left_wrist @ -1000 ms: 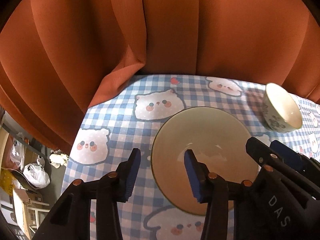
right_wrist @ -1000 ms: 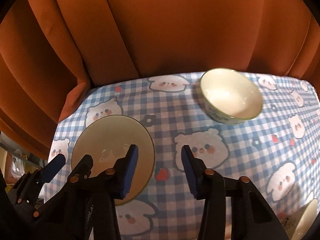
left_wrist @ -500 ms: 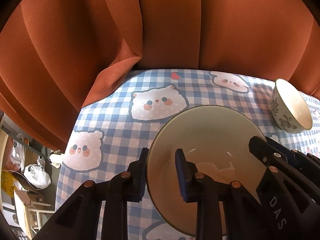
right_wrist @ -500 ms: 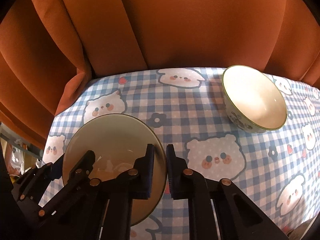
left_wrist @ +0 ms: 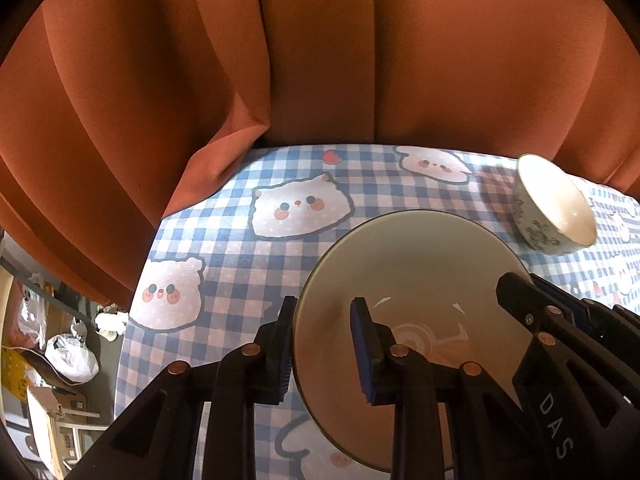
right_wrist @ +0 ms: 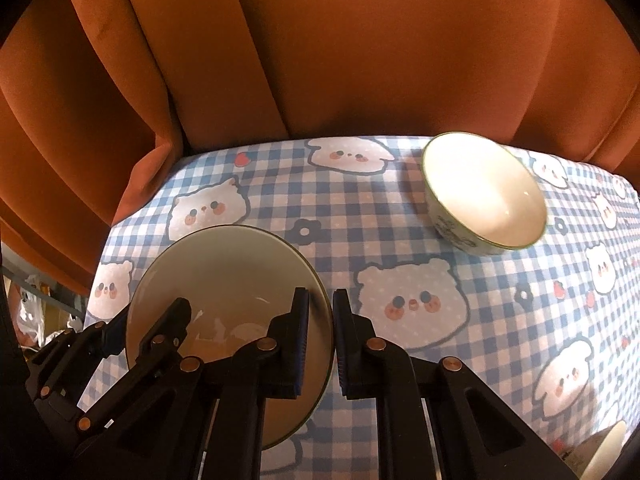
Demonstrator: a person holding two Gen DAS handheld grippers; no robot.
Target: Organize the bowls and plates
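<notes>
A pale green plate [left_wrist: 404, 264] is held over the blue checked tablecloth; it also shows in the right wrist view [right_wrist: 224, 268]. My left gripper [left_wrist: 324, 344] is shut on the plate's left rim, one finger under and one on top. My right gripper [right_wrist: 321, 338] is shut on the plate's right rim. The right gripper's fingers [left_wrist: 532, 304] show at the plate's right edge in the left wrist view. A white bowl with a green rim [right_wrist: 484, 200] stands to the right; it also shows in the left wrist view [left_wrist: 554, 210].
An orange curtain [left_wrist: 320, 60] hangs right behind the table's far edge. The tablecloth [right_wrist: 400, 240] drops off at the left, with floor clutter [left_wrist: 68, 356] below. The rim of another dish [right_wrist: 608, 454] shows at the bottom right.
Both grippers have closed from open onto opposite rims of the plate. The plate now looks lifted slightly and nearer to both cameras.
</notes>
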